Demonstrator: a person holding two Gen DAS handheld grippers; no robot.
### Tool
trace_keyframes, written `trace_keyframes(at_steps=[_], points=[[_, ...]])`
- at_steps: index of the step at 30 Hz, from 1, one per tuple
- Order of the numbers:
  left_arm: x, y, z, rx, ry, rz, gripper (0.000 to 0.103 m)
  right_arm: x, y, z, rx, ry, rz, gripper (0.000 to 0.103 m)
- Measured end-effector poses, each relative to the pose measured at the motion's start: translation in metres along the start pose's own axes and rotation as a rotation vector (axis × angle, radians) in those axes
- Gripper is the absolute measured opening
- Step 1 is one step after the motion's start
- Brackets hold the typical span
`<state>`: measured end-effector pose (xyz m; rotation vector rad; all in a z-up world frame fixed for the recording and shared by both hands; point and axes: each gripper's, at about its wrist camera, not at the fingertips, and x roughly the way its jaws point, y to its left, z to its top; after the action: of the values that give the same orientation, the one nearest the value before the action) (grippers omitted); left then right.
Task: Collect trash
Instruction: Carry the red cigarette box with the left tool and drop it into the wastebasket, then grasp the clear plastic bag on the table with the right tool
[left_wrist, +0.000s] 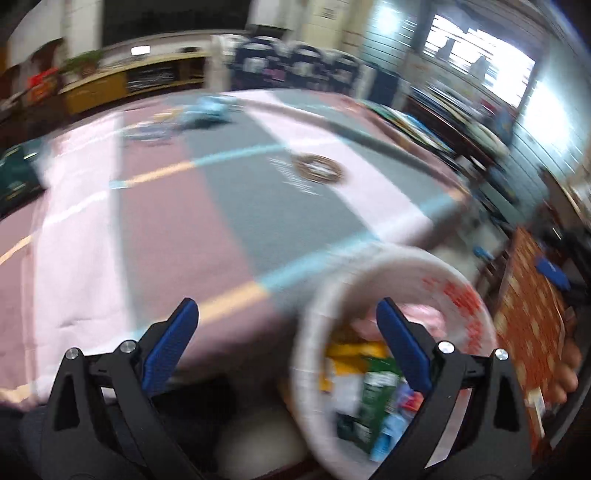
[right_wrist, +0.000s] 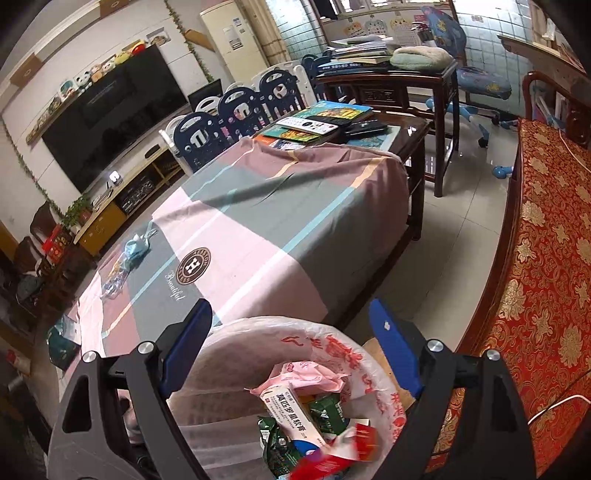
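Living room with a television (right_wrist: 110, 122) and a low table under a patchwork cloth (right_wrist: 258, 221), scraps (right_wrist: 136, 247) near its far edge. Below both claws, off the table's near corner, a lined bin (right_wrist: 332, 354) of wrappers; left claw (left_wrist: 286, 314) and right claw (right_wrist: 291, 317) both spread wide, holding nothing.

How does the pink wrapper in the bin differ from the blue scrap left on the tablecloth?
The pink wrapper lies inside the bag-lined trash bin, on top of other packets; the blue scrap sits on the tablecloth, uncollected. The wrapper is near, just beyond the right gripper; the scrap lies far across the table. Both look crumpled.
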<state>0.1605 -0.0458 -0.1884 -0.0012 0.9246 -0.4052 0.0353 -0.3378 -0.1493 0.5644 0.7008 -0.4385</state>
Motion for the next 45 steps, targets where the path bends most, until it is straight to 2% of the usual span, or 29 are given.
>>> trace_keyframes(at_steps=[2, 7, 10, 13, 17, 21, 32, 36, 39, 45], points=[[-0.003, 0.040, 0.006, -0.103, -0.022, 0.093, 0.097, 0.003, 0.010, -0.002, -0.018, 0.011, 0.011, 0.085], [-0.009, 0.111, 0.006, -0.272, -0.064, 0.230, 0.097, 0.012, 0.041, -0.010, -0.087, 0.039, 0.042, 0.085], [-0.011, 0.142, 0.002, -0.413, -0.064, 0.200, 0.097, 0.016, 0.063, -0.016, -0.142, 0.052, 0.064, 0.085], [-0.017, 0.156, -0.005, -0.488, -0.109, 0.219, 0.097, 0.020, 0.086, -0.021, -0.196, 0.067, 0.092, 0.085], [-0.022, 0.156, -0.010, -0.487, -0.146, 0.234, 0.098, 0.025, 0.112, -0.029, -0.260, 0.091, 0.124, 0.085], [-0.020, 0.152, -0.010, -0.469, -0.143, 0.240, 0.099, 0.032, 0.133, -0.040, -0.309, 0.121, 0.149, 0.085], [-0.021, 0.160, -0.014, -0.522, -0.136, 0.286, 0.099, 0.050, 0.170, -0.051, -0.368, 0.172, 0.185, 0.085], [-0.029, 0.172, -0.020, -0.592, -0.166, 0.339, 0.099, 0.079, 0.192, -0.044, -0.359, 0.228, 0.213, 0.085], [-0.033, 0.183, -0.026, -0.665, -0.185, 0.358, 0.099, 0.103, 0.221, -0.035, -0.394, 0.237, 0.232, 0.085], [-0.026, 0.178, -0.022, -0.632, -0.159, 0.332, 0.099, 0.175, 0.307, -0.012, -0.483, 0.254, 0.272, 0.085]])
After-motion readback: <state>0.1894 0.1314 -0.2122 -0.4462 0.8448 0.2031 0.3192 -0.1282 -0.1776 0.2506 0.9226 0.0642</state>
